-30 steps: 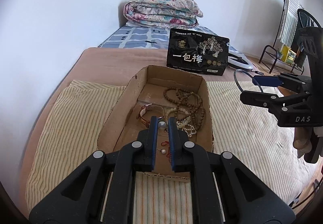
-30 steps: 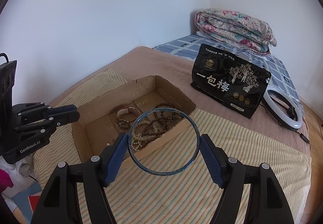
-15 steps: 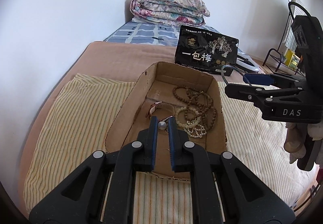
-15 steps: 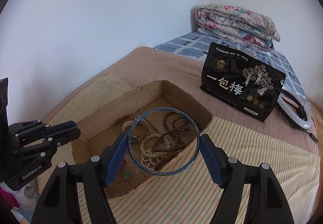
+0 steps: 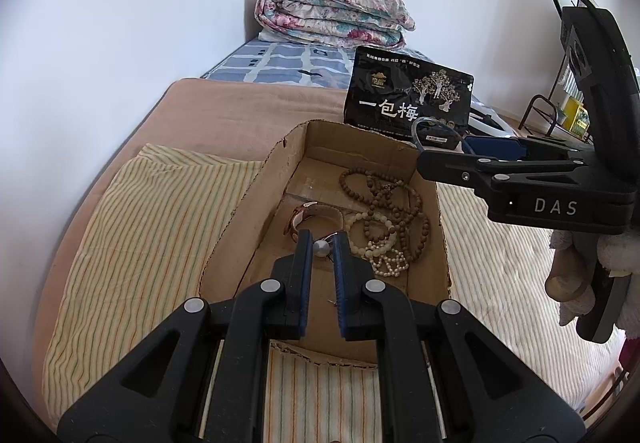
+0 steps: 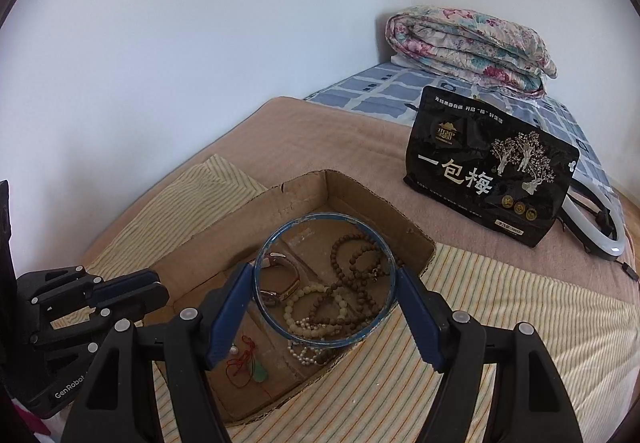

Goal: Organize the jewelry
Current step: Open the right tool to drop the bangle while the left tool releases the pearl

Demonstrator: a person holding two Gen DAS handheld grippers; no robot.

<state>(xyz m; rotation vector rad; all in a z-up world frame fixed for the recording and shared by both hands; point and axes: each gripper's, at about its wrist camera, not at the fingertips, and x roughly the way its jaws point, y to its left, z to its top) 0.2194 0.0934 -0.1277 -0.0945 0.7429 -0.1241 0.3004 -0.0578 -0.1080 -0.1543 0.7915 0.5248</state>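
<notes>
An open cardboard box (image 5: 424, 171) (image 6: 200, 247) sits on a striped cloth. It holds brown bead strings (image 5: 396, 203) (image 6: 360, 263), pale bead bracelets (image 5: 380, 247) (image 6: 316, 307), a strap watch (image 5: 308, 215) (image 6: 280, 275) and a red-cord pendant (image 6: 248, 367). My left gripper (image 5: 321, 248) is shut on a small pearl bead (image 5: 321, 248) over the box's near end. My right gripper (image 6: 325, 283) is shut on a blue bangle (image 6: 280, 331) and holds it above the box; it shows in the left wrist view (image 5: 440, 143) too.
A black snack bag (image 5: 408, 95) (image 6: 488, 167) stands behind the box. A folded floral quilt (image 5: 332, 15) (image 6: 468, 43) lies at the far wall. A white ring light (image 6: 600, 223) lies right of the bag. A metal rack (image 5: 560, 115) stands at the right.
My right gripper has carried the bangle left and forward, from beside the box to above its contents. My left gripper has stayed shut on the pearl, moving slightly nearer the box.
</notes>
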